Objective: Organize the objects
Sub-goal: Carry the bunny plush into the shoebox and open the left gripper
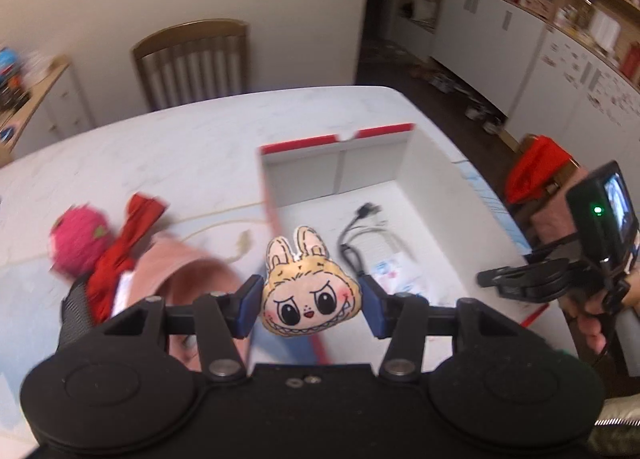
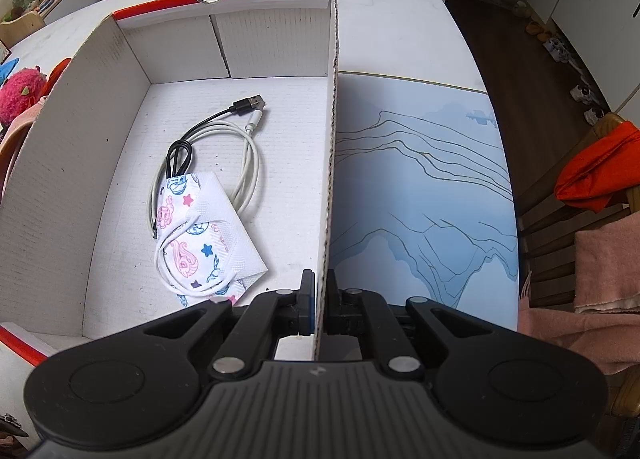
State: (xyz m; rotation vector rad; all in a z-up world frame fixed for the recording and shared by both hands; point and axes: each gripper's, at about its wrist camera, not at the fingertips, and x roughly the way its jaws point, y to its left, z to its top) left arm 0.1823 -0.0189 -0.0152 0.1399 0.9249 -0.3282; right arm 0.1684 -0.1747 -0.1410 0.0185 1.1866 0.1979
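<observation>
**Bunny charm held over the table, box pinned by its wall**

We saw the white marble table (image 2: pixel 400 19) carrying a pale blue mat (image 2: pixel 420 179) and, beside it, the open white cardboard box (image 2: pixel 60 179) with its red-edged rim. Our right gripper (image 2: pixel 320 299) was clamped shut on the box's right-hand wall, one finger inside and one outside. Left of the box, blurred, lay a pink cloth (image 1: pixel 168 259), a red bow (image 1: pixel 128 243) and a fuzzy pink toy (image 1: pixel 78 239). On the box floor we found a printed face mask (image 2: pixel 204 231) lying over coiled white and black cables (image 2: pixel 224 127). Our left gripper (image 1: pixel 312 299) gripped a small yellow bunny-faced plush charm (image 1: pixel 310 299) between its blue pads, held above the box's near-left corner.
</observation>
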